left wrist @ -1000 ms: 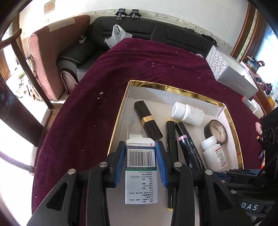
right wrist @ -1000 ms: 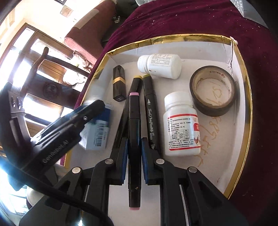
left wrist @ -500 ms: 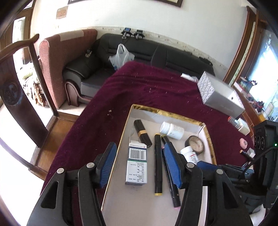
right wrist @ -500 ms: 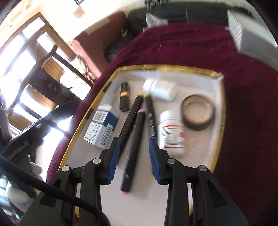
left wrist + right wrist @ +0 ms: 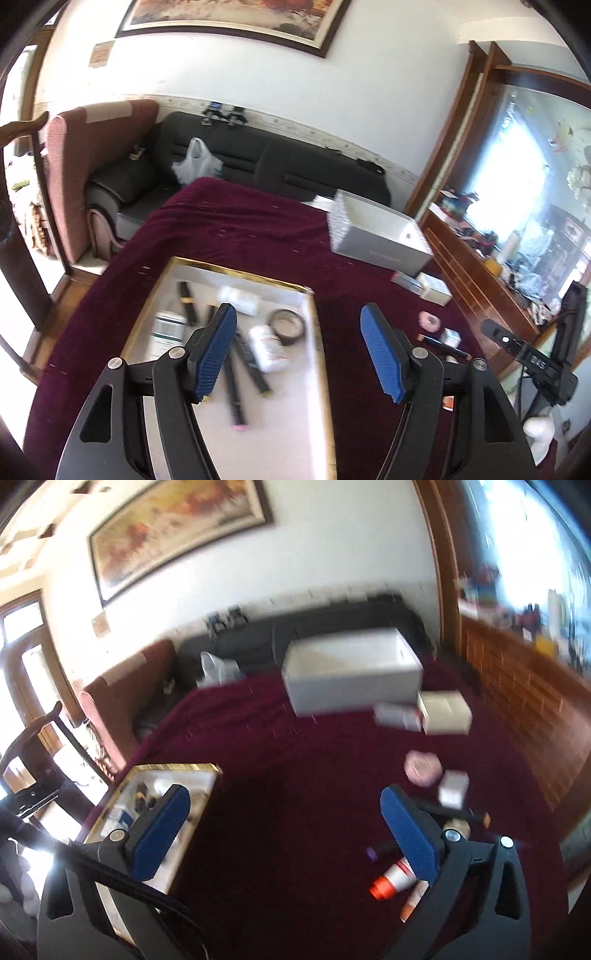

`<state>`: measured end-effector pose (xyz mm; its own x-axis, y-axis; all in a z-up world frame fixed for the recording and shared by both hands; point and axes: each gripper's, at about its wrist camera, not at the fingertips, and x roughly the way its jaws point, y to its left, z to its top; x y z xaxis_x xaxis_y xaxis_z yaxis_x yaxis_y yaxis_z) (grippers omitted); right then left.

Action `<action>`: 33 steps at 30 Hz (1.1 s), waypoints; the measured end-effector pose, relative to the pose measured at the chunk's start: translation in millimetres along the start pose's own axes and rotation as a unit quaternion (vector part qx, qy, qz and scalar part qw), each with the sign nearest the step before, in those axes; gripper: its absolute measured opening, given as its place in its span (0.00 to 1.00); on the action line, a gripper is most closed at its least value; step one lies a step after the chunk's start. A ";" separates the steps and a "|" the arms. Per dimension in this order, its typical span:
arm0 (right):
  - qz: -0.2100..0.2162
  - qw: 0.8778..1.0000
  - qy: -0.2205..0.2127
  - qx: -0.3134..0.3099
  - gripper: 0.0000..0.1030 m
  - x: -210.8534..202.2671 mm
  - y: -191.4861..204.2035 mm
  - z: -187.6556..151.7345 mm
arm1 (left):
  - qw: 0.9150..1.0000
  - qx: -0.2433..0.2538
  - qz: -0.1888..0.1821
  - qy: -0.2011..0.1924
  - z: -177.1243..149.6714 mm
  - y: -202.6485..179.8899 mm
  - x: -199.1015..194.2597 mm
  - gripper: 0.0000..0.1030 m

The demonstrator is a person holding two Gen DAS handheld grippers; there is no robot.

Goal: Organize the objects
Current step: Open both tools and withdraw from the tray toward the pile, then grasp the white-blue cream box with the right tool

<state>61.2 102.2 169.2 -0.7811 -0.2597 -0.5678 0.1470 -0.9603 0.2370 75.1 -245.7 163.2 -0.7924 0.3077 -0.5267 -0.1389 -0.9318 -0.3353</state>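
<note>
**Both grippers empty above the table, jaws opening**

Task things: gold-rimmed tray (image 5: pixel 314 325) sits on the maroon tablecloth (image 5: pixel 240 229). Left wrist view shows its contents clearly:
- two white pill bottles (image 5: pixel 267 349), one lying nearer the far wall
- dark tape roll (image 5: pixel 290 326) beside them
- black markers (image 5: pixel 240 369) side by side, one with a pink end towards the camera
- black-and-gold tube (image 5: pixel 186 301) and a small medicine carton (image 5: pixel 168 328) on the tray's left side

The right wrist view is motion-blurred; the tray (image 5: pixel 207 771) shows only at lower left, contents not readable. That view does give the loose items still on the cloth, partly hidden in the left view:
- orange-capped tube (image 5: pixel 391 880) and a purple-tipped item (image 5: pixel 380 851) near the right finger
- pink roll (image 5: pixel 423 766), small white box (image 5: pixel 454 788)
- beige carton (image 5: pixel 445 712) touching another small pack, in front of the big white box (image 5: pixel 351 675)

Left view catches the pink roll (image 5: pixel 430 321) and the white box (image 5: pixel 380 230) too, plus a black device on a stand at far right (image 5: pixel 532 360).

Tools:
- left gripper (image 5: pixel 299 350): blue pads spread, jaws opening, nothing between them; tray seen below and behind the left pad, no contact.
- right gripper (image 5: pixel 284 830): pads spread very wide, jaws opening, nothing gripped; only bare cloth between them.

Background: black sofa (image 5: pixel 295 166), framed painting (image 5: pixel 236 18) on the wall.
</note>
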 end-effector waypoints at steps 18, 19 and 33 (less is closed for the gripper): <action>-0.036 0.962 0.104 0.248 0.99 26.9 -207.1 -53.5 | 0.972 0.140 -0.040 0.183 -128.6 -129.3 131.9 0.62; -0.037 0.961 0.113 0.250 0.97 34.4 -208.0 -55.4 | 0.972 0.135 -0.036 0.189 -132.1 -125.9 134.1 0.62; -0.123 0.965 0.157 0.172 0.87 66.2 -175.8 -62.2 | 0.974 0.103 -0.037 0.200 -137.6 -115.1 145.2 0.62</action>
<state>21.4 247.5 40.9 -0.5357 -0.0978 -0.8387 -0.2726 -0.9201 0.2814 57.8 -67.4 17.8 -0.4862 0.3869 -0.7835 -0.3357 -0.9105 -0.2413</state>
